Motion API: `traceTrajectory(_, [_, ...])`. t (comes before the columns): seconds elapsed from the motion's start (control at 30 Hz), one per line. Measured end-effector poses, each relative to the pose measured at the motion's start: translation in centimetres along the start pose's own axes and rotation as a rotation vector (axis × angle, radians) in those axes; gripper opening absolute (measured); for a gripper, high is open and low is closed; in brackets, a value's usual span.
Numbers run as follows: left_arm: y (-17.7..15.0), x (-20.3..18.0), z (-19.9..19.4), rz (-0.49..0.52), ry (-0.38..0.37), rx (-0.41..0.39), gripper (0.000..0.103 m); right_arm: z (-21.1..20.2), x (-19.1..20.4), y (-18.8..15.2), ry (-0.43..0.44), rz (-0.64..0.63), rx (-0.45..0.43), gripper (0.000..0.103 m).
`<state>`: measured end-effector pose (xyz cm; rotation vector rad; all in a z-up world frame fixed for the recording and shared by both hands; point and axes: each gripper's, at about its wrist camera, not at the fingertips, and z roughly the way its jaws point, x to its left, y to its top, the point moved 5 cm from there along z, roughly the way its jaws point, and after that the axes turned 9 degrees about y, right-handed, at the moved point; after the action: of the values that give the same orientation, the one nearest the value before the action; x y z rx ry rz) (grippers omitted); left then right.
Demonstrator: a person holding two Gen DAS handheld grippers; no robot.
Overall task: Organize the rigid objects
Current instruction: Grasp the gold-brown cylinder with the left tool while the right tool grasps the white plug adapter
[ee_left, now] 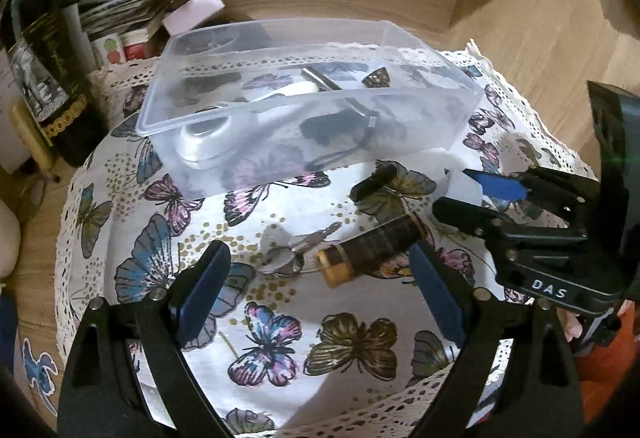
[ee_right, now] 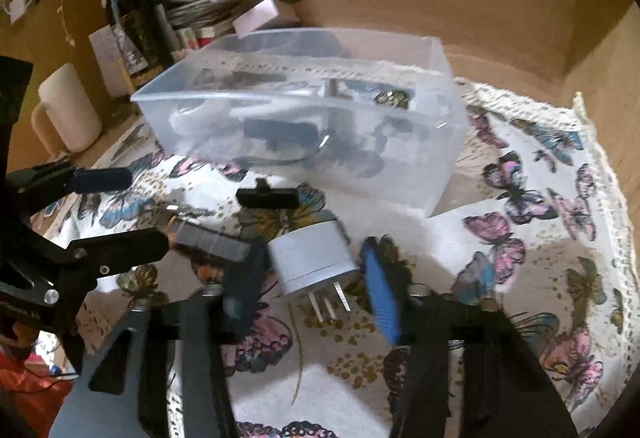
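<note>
A clear plastic box [ee_left: 304,98] [ee_right: 304,110] stands on the butterfly cloth [ee_left: 280,322] and holds several small items. My left gripper [ee_left: 320,278] is open, its pads on either side of a dark folding knife with a brass end [ee_left: 372,248] and a key ring [ee_left: 286,256] that lie on the cloth. The left gripper also shows in the right wrist view [ee_right: 136,210]. My right gripper [ee_right: 312,286] is open around a white plug adapter [ee_right: 316,258] with its metal prongs toward me. It also shows in the left wrist view [ee_left: 452,190]. A small black clip [ee_right: 268,196] lies before the box.
A dark wine bottle [ee_left: 44,78] [ee_right: 132,18], stacked papers and small boxes [ee_left: 132,18], and a cream mug [ee_right: 68,110] stand at the back left. A wooden wall runs behind the box. The cloth's lace edge [ee_right: 600,158] runs along the right.
</note>
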<state>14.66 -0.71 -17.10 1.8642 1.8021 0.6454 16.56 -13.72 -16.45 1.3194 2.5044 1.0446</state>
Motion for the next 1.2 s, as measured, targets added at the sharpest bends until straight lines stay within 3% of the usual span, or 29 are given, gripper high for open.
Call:
traceTrajectory(0.07, [0.1,-0.4,-0.1,0.015,0.008,-0.011,0.091,-0.2,0.0,-0.1,-0.003,-0.001,-0.012,0.039])
traceTrajectory(0.17, [0.4,-1.5,0.2,0.045,-0.019,0.004,0.07,-1.1,-0.5,-0.1,-0.009,0.015,-0.039,0.039])
traceTrajectory(0.27, [0.6,-2.7,0.9,0.072,-0.049,0.024,0.06,-2.2,-1.4,-0.3,-0.028,0.039,-0.063,0.034])
traceTrajectory(0.4, [0.6,-4.3,1.8,0.118,-0.077,0.042,0.058,-3.7,-2.9,-0.7,-0.054,0.077,-0.085,0.034])
traceTrajectory(0.7, [-0.2,-4.7,2.9,0.187,-0.064,0.081,0.054,-4.1,-3.2,-1.7,-0.062,0.081,-0.075,0.034])
traceTrajectory(0.8, [-0.9,-4.5,2.4,0.209,-0.052,0.072,0.046,-3.8,-3.0,-1.7,-0.055,0.083,-0.071,0.034])
traceTrajectory(0.87, [-1.0,-4.4,2.3,0.202,-0.034,0.062,0.03,-3.6,-3.0,-1.7,-0.049,0.084,-0.068,0.034])
traceTrajectory(0.93, [-1.0,-4.1,2.3,0.183,-0.024,0.052,0.024,-3.3,-2.9,-1.7,-0.05,0.081,-0.06,0.035])
traceTrajectory(1.2, [-0.7,-4.5,2.3,0.155,-0.047,0.041,0.023,-2.8,-3.1,-2.7,-0.052,0.106,-0.041,0.034])
